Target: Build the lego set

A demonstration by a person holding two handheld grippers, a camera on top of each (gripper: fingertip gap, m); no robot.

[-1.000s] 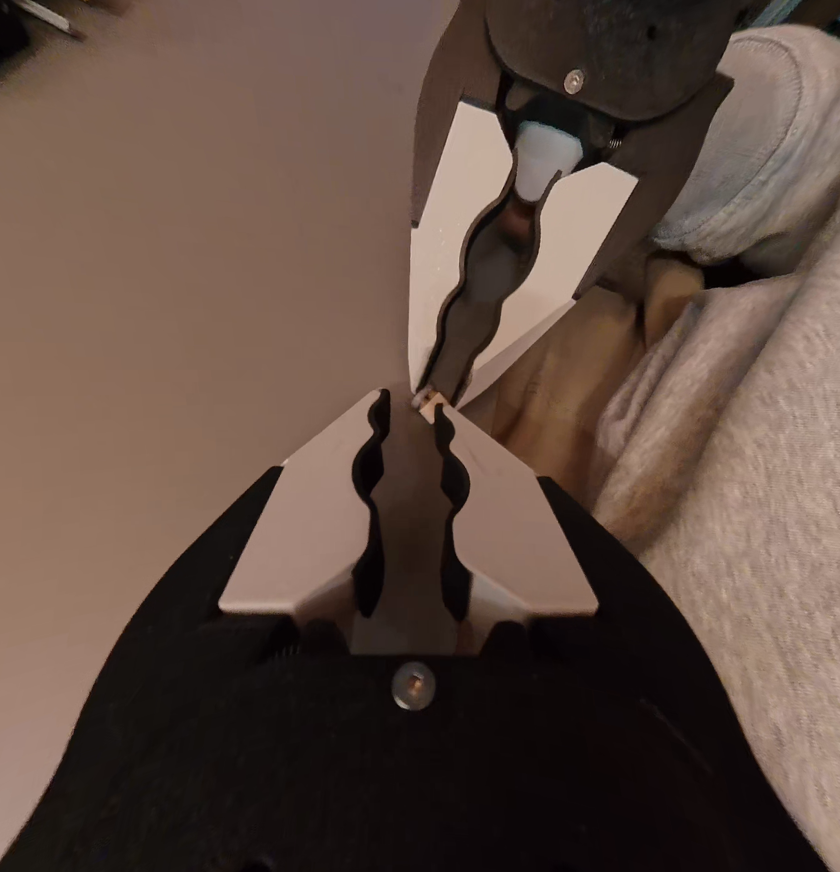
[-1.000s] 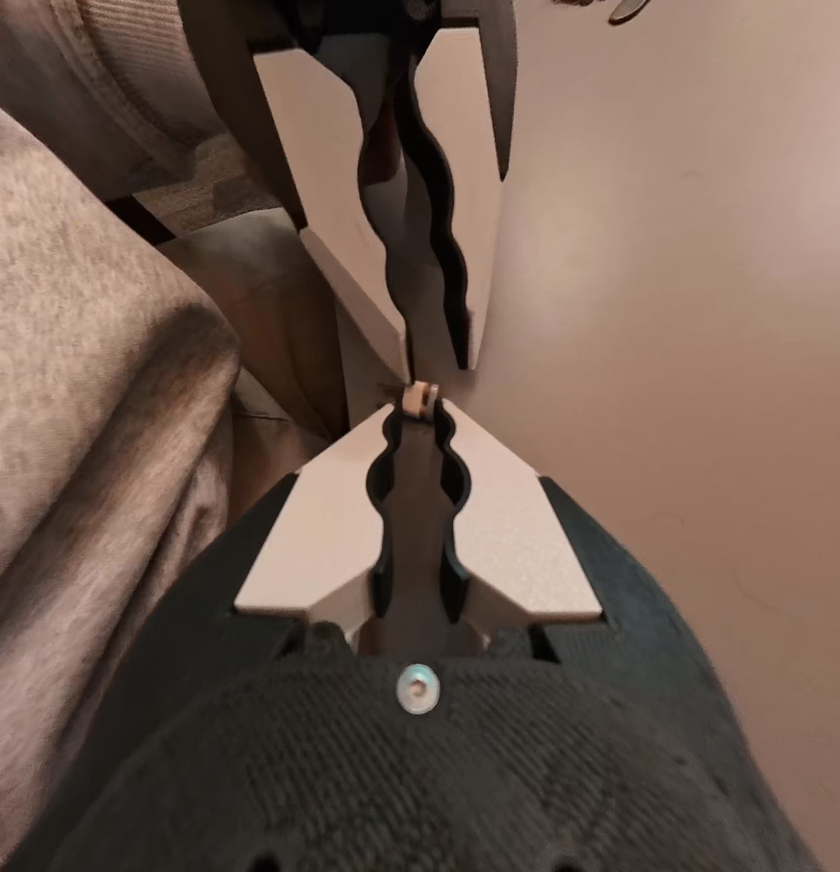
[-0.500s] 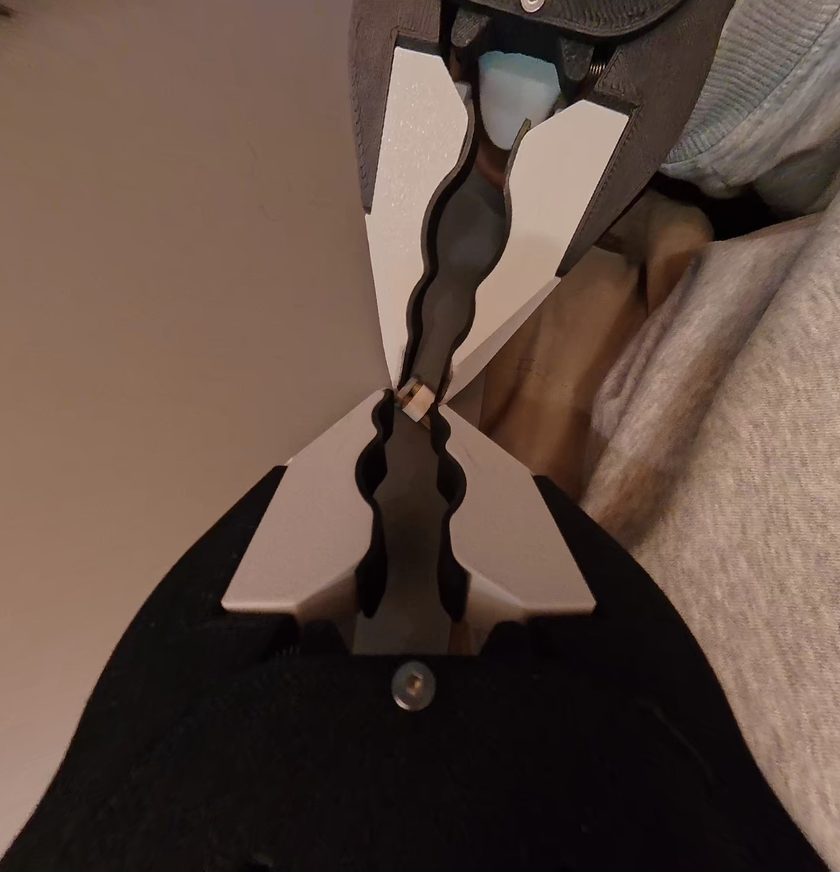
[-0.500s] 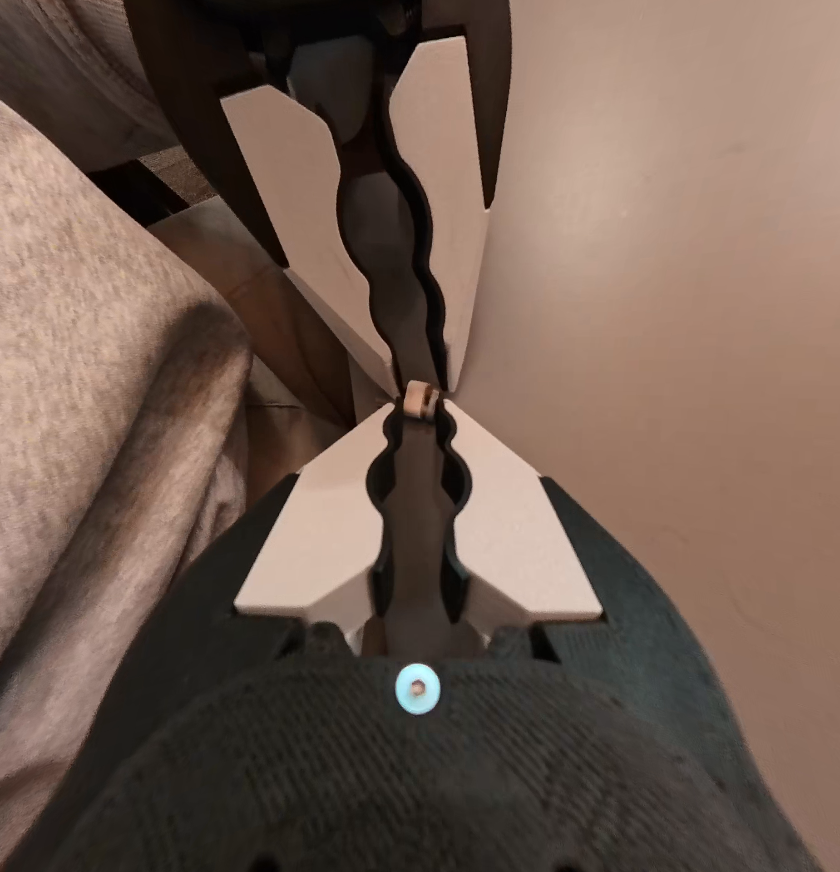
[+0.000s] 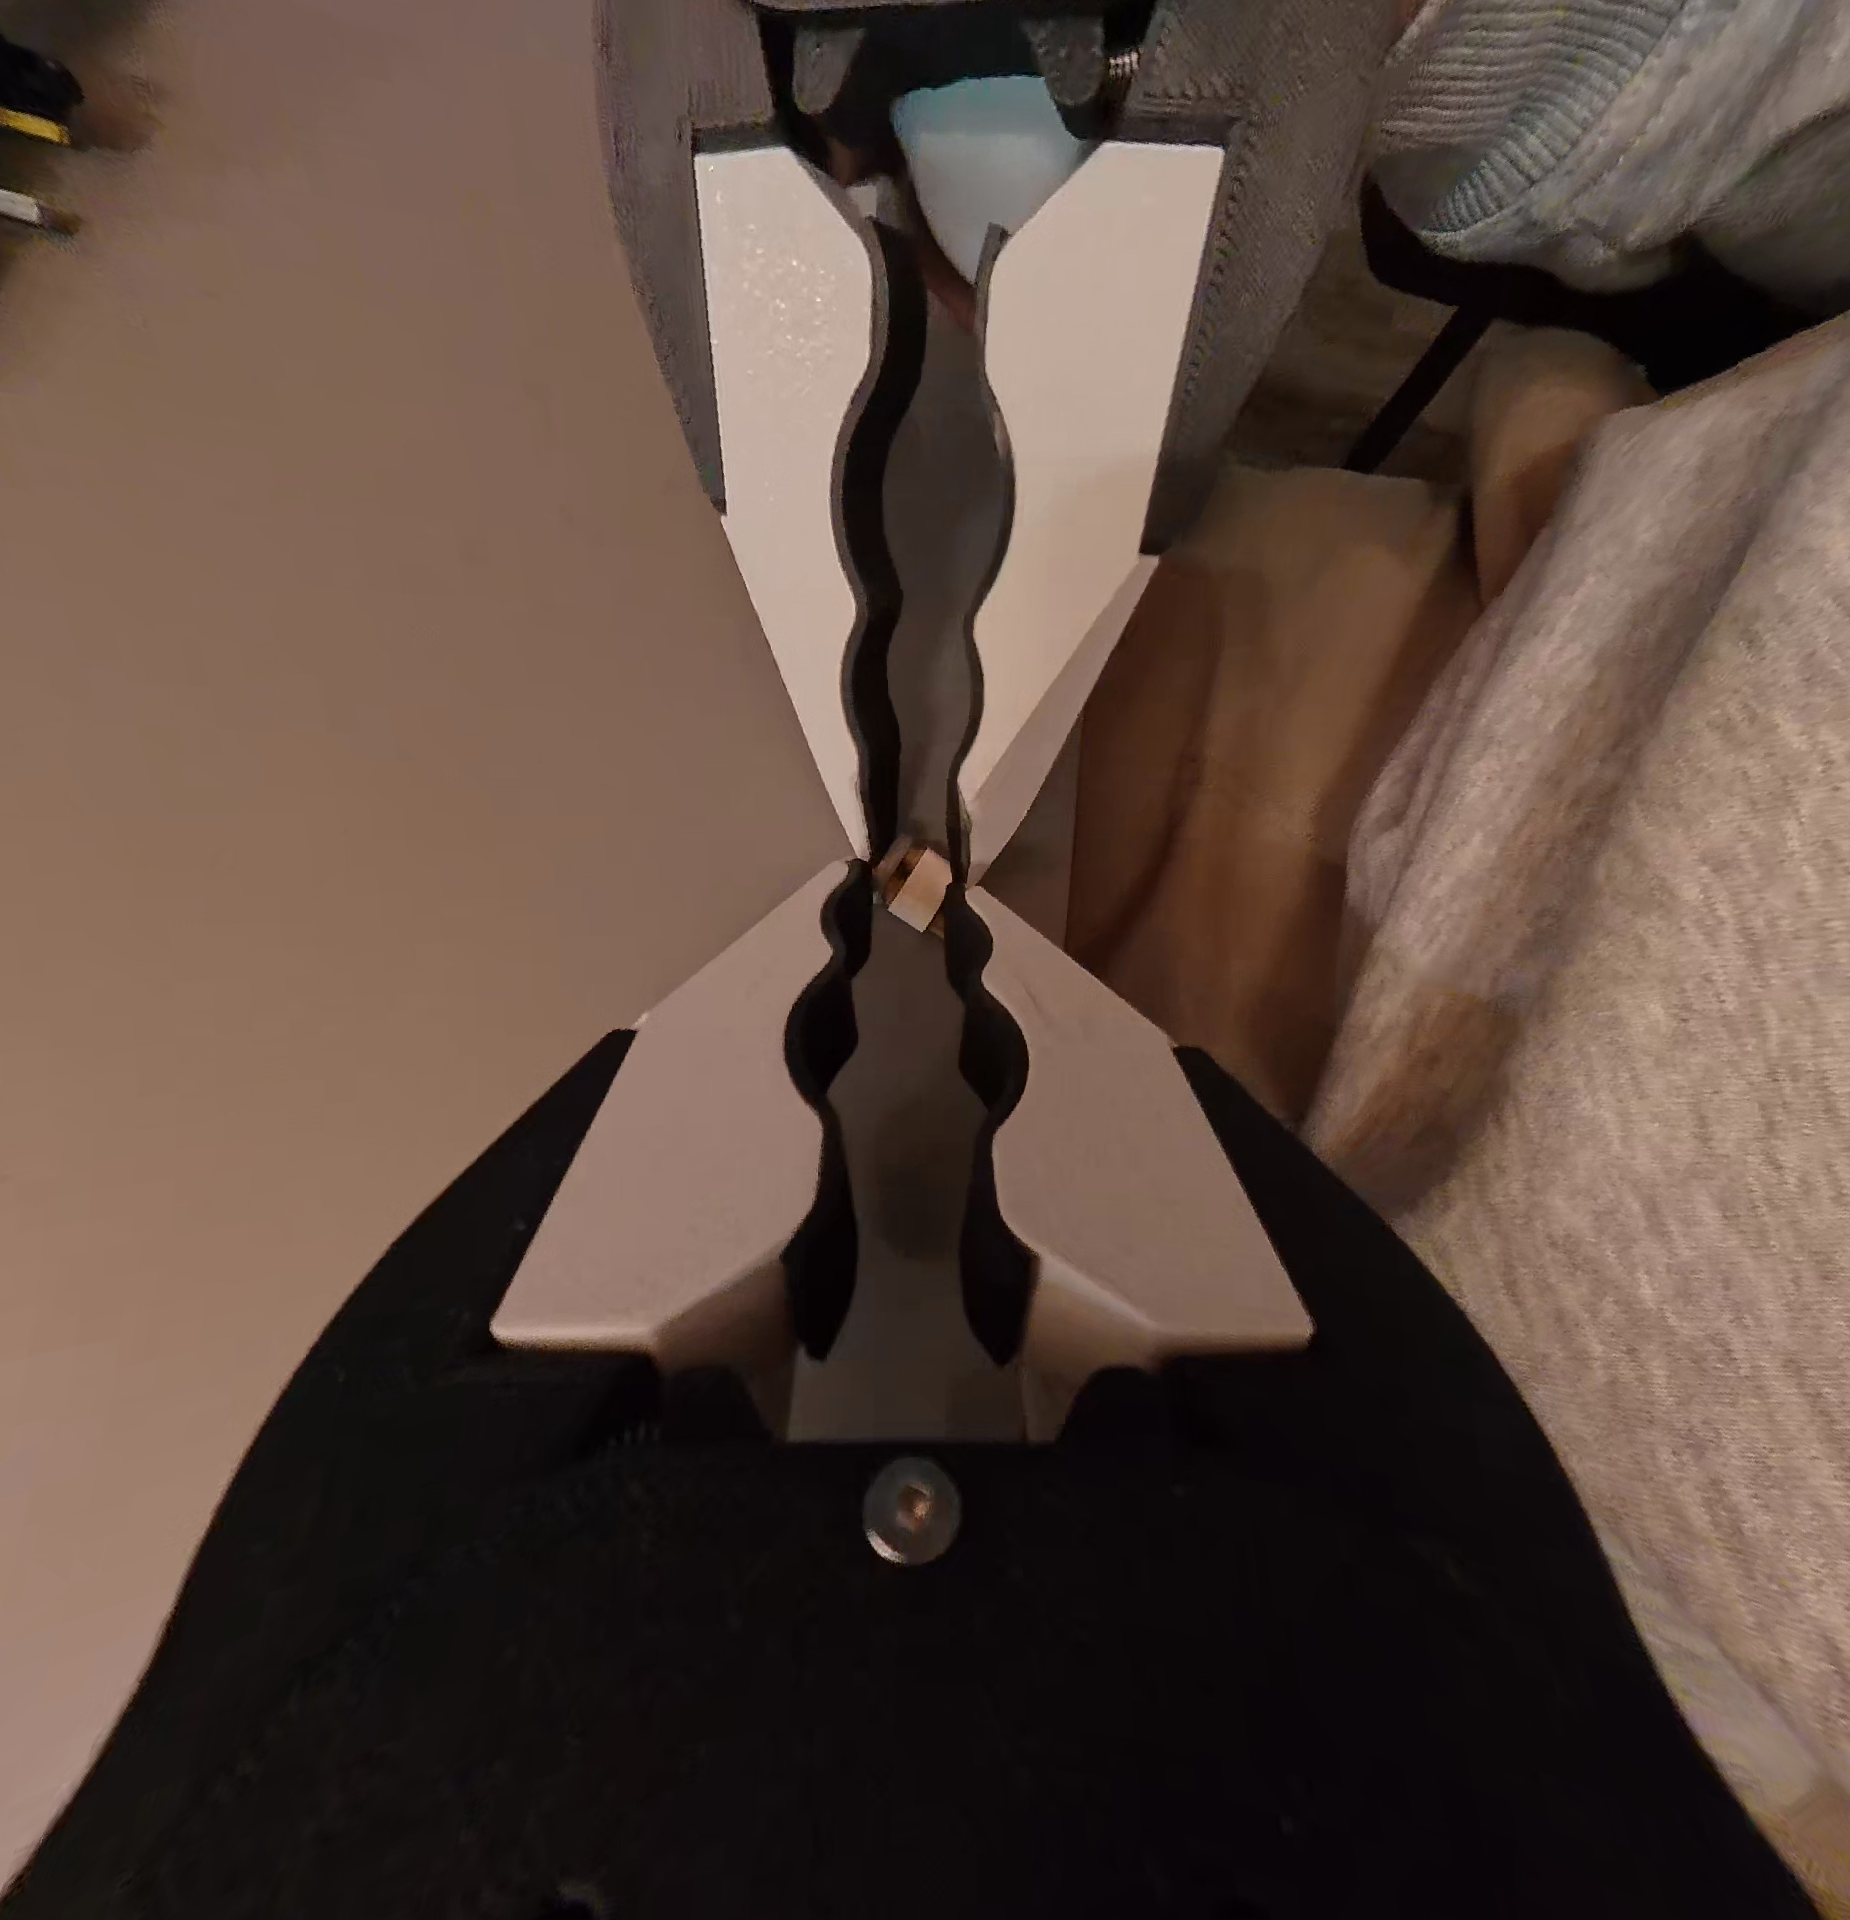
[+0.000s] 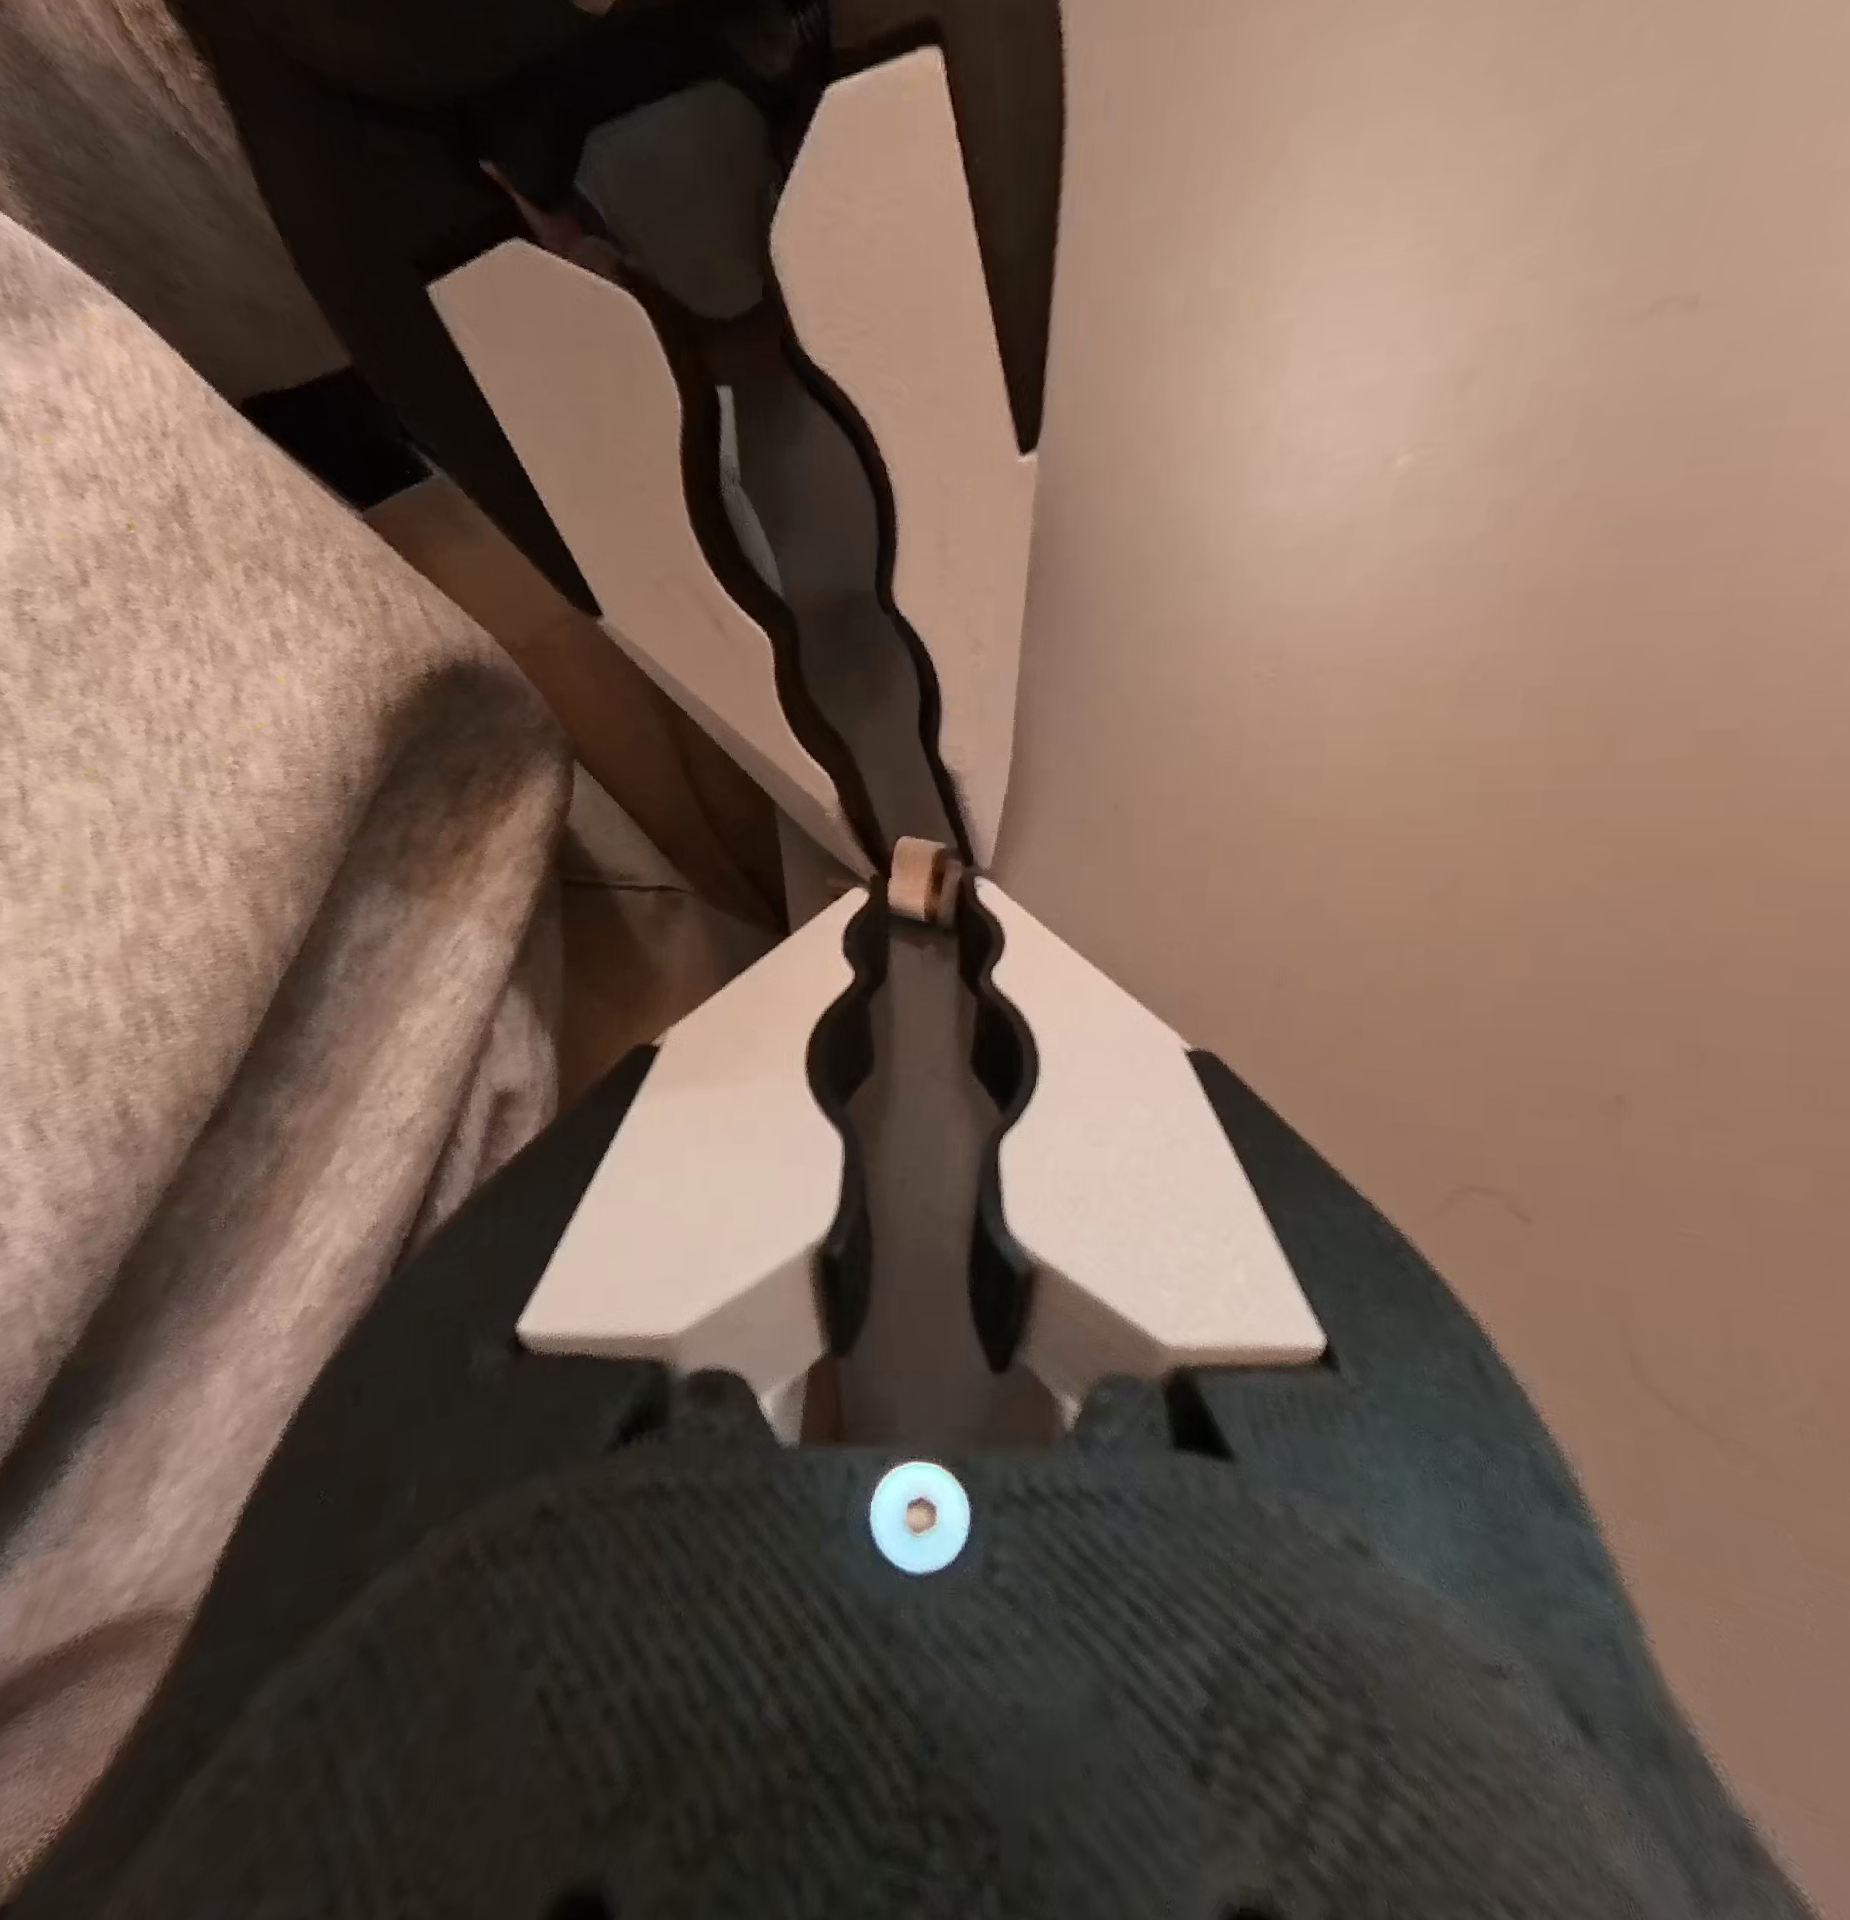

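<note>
Since 1 s ago the right gripper (image 5: 916,831) has swung from a slant to nearly straight above the left gripper (image 5: 905,904) in the left wrist view, and it fills more of the frame; the small lego piece (image 5: 908,891) between the tips shows more clearly than before. In the right wrist view the left gripper (image 6: 916,831) now leans toward the upper left and sits closer to the lens.

Both grippers meet tip to tip over a plain beige table (image 5: 329,727). The lego piece (image 6: 923,879) is tiny, tan/cream, roundish with a hole or stud on 1 side, right at the meeting point of the 4 fingertips. Right gripper (image 6: 916,904): fingers drawn in close, tips pinching the piece on both sides. Left gripper: fingers also narrowed to about the piece's width, tips touching it; whether it truly grips or only contacts, cannot tell for sure, but it looks pinched from both ends. Could be 2 small parts pressed together, too small to tell.

Grey sweatshirt fabric (image 5: 1575,935) of the person fills the right side of the left view and the left side (image 6: 225,831) of the right view. A grey ribbed cuff (image 5: 1627,135) is near the right gripper's body. Dark blurred items (image 5: 7,135) sit at the table's far left corner.
</note>
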